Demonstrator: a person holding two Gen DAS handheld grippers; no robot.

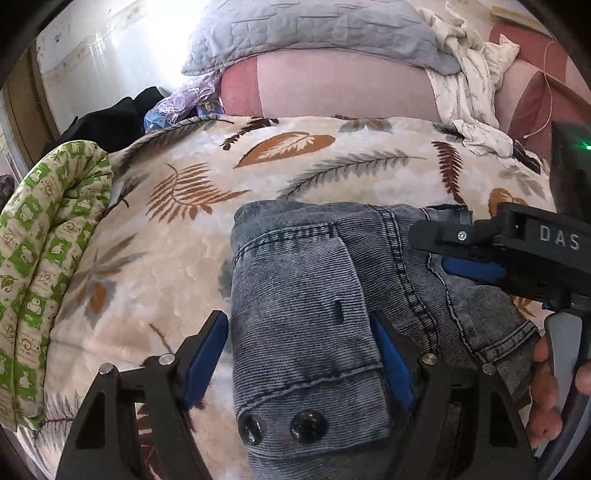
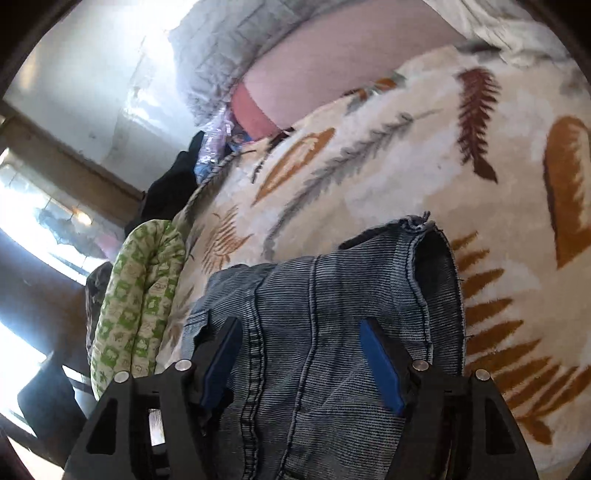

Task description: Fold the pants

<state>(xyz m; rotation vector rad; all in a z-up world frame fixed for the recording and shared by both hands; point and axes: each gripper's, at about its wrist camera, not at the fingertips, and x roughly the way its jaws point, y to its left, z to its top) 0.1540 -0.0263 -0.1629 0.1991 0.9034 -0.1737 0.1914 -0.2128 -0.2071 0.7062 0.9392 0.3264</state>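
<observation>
Grey-blue denim pants [image 1: 303,295] lie folded on a cream blanket with a leaf print [image 1: 295,162]. A flap with two dark buttons [image 1: 280,428] is the nearest part. My left gripper [image 1: 297,321] is open and straddles this flap: the left pad [image 1: 207,354] stands clear of the cloth, the right pad [image 1: 389,354] is at its edge. My right gripper [image 1: 436,247] comes in from the right over the pants, held by a hand [image 1: 546,387]. In the right wrist view it [image 2: 300,325] is open above the denim [image 2: 332,288], with the hem [image 2: 436,240] beyond its fingertips.
A rolled quilt with a green print [image 1: 48,258] lies along the blanket's left edge. Behind are a grey quilted cover [image 1: 314,29], a crumpled white garment [image 1: 465,74], a pink sheet [image 1: 332,88] and dark clothes [image 1: 110,118] by the wall.
</observation>
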